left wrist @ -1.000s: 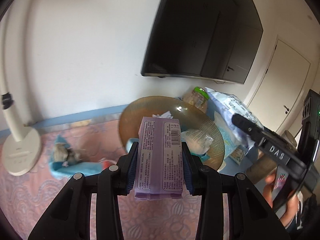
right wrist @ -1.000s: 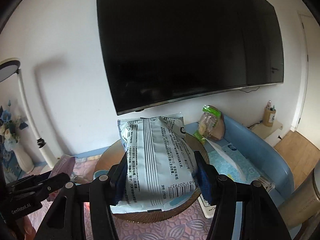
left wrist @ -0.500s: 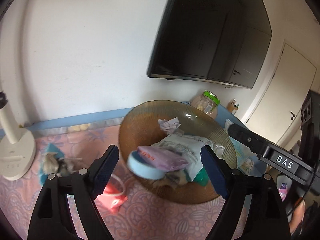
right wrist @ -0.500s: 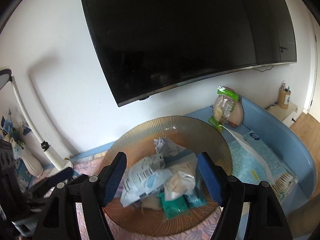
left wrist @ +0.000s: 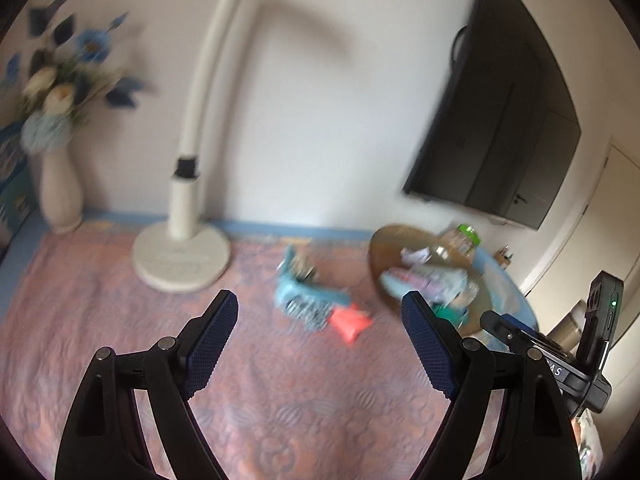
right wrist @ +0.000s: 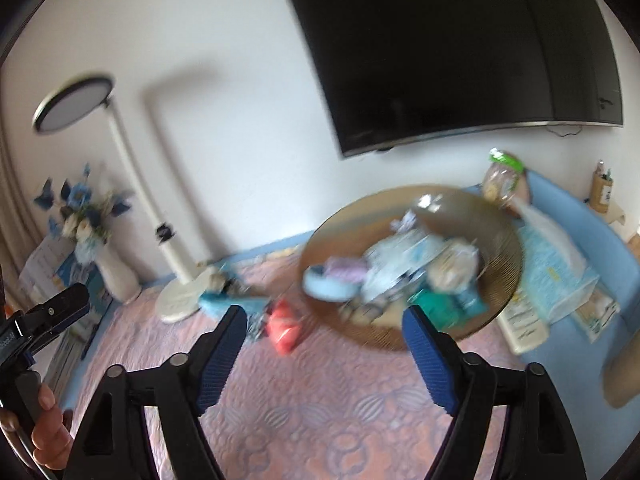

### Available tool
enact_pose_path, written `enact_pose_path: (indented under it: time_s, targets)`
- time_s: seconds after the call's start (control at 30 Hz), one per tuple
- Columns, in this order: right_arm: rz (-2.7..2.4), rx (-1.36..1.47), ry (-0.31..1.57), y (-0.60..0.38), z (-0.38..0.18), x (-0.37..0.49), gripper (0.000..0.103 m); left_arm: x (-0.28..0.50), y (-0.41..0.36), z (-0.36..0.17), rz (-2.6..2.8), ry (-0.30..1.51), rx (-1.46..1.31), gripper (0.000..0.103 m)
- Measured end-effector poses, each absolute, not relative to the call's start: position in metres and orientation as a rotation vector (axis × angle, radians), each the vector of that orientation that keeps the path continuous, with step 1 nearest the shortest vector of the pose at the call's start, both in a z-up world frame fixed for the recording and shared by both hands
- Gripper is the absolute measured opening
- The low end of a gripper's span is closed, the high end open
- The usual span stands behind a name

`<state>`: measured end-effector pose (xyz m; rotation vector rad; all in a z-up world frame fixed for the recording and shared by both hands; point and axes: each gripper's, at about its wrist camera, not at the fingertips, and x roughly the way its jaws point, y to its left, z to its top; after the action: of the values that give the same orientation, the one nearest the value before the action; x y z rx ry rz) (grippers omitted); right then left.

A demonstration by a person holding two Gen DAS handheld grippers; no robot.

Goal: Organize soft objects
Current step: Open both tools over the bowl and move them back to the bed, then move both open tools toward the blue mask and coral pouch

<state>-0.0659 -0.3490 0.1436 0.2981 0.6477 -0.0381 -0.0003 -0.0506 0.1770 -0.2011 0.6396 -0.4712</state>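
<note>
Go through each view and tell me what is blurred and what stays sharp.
Left wrist view: the left gripper is sharp, but the flowers, the red packet and the bowl are smeared by motion. Right wrist view: the right gripper is crisp; the bowl and its contents streak; the television edge is soft.

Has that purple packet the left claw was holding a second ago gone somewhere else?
Yes. The left gripper is open and empty, and the purple packet now lies in the brown bowl below the television.
</note>
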Motion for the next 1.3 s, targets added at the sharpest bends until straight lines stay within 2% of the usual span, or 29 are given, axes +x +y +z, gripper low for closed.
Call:
enact_pose_path:
  time_s: [0.27, 0.4, 0.53, 0.7, 0.83, 1.3]
  targets:
    - [0.051, 0.114, 0.782, -0.269, 0.066, -0.064, 0.082, -0.008, -0.015, 0.054, -0.288, 0.870, -0.183, 0.083]
    - [0.048, 0.082, 0.843, -0.262, 0.040, -0.064, 0.082, -0.013, -0.020, 0.024, -0.266, 0.888, -0.127, 0.083]
    - [0.034, 0.090, 0.892, -0.264, 0.029, -0.055, 0.090, -0.017, -0.033, 0.025, -0.305, 0.874, -0.038, 0.083]
    - [0.006, 0.038, 0.964, -0.257, 0.017, -0.044, 0.090, -0.017, -0.034, 0.023, -0.325, 0.883, -0.036, 0.083]
    - [-0.004, -0.017, 1.013, -0.248, 0.010, -0.038, 0.103, -0.014, -0.024, 0.023, -0.319, 0.903, -0.095, 0.083]
    - [0.020, -0.007, 1.052, -0.249, 0.009, -0.031, 0.103, -0.012, -0.022, 0.027, -0.318, 0.920, -0.108, 0.085]
